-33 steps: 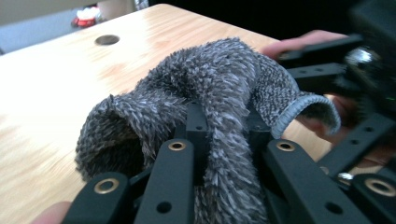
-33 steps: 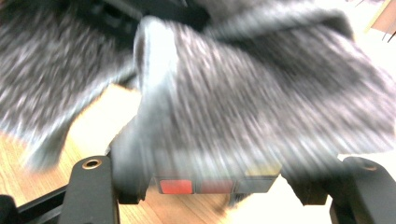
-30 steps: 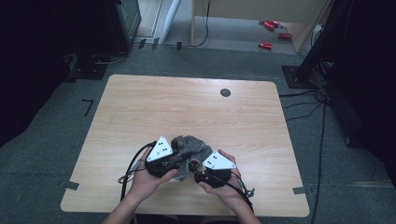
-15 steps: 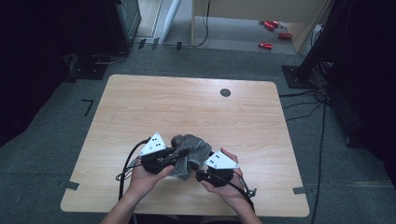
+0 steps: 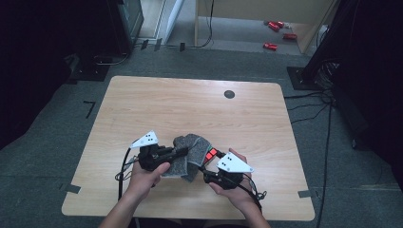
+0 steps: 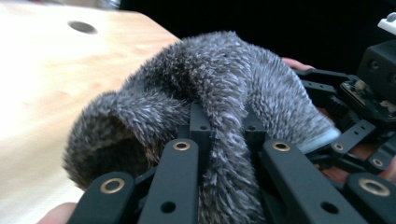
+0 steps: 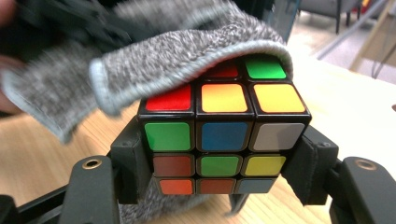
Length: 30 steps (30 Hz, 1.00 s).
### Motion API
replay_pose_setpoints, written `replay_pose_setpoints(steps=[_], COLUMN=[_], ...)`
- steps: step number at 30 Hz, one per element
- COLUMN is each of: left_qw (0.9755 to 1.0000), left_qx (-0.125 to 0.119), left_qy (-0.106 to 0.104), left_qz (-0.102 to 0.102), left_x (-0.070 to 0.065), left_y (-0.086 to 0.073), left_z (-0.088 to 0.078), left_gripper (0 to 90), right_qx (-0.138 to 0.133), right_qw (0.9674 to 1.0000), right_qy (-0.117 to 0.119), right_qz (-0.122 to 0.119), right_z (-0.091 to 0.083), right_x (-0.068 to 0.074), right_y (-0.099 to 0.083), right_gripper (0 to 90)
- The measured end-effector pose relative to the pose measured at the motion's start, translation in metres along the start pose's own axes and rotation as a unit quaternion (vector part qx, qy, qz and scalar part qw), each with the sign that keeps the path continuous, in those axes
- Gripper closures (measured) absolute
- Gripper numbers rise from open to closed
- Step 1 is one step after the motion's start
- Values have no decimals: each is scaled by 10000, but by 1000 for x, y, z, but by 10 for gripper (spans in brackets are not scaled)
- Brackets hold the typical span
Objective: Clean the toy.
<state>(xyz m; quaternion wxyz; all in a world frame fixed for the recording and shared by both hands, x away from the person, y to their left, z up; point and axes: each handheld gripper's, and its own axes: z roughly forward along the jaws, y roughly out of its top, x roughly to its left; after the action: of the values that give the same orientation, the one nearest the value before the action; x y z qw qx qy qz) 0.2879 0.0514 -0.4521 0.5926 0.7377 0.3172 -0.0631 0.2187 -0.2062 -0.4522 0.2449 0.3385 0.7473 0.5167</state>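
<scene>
The left gripper (image 6: 224, 126) is clenched tight on a fold of the grey fuzzy cloth (image 6: 219, 79); in the left gripper view its two black jaws stand almost together with the nap bunched up between them. In the high view this left gripper (image 5: 183, 151) sits low on the near part of the wooden table (image 5: 157, 102), jaws pointing toward the other hand.

The right gripper (image 7: 219, 161) stands about half open and grasps a colour-tiled puzzle cube (image 7: 223, 128), one pad pressed on each side face. The cloth (image 7: 187, 56) drapes over the cube's top and far side, its pale hem curling across the red and orange tiles, and more of it hangs beneath the cube. From above, the right gripper (image 5: 207, 161) angles up toward the cloth (image 5: 189, 151), and a red corner of the cube (image 5: 211, 153) peeps out just beside the fabric.

Compared with a second ago, the left gripper has slid a little toward the table's left edge and slightly lower, drawing the cloth out with it, while the right gripper has kept its place. Both grips are unchanged.

A small dark round hole (image 5: 229, 94) lies well apart, near the table's far edge.
</scene>
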Motion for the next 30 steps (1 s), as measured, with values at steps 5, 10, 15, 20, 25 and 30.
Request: replay_pose_setpoints(steps=[5,10,15,20,25,30], left_qw=[9966,9915,9912,9904,9866,9917], left_qx=[-187,-286,82,211,239,255], left_qy=[-618,-1130,-1161,-1291,-1612,-1258], left_qz=[-521,-583,-636,-457,70,55], left_x=[11,11,18,15,1,4], left_y=[-2,3,2,1,5,3], left_z=[-2,-8,-6,-5,-6,-4], left_gripper=[797,790,778,785,773,767], right_qx=[-11,65,-18,-180,-48,-131], right_qw=[9999,9995,9988,9989,9990,9989], right_qy=[32,-9,-133,-222,-289,-283], right_qz=[-101,-293,-480,-373,-351,-337], right_z=[0,2,-1,-4,-1,-4], right_x=[1,4,6,2,0,0], right_y=[-2,-5,-2,0,-4,-2], right_gripper=[348,348,347,347,347,347])
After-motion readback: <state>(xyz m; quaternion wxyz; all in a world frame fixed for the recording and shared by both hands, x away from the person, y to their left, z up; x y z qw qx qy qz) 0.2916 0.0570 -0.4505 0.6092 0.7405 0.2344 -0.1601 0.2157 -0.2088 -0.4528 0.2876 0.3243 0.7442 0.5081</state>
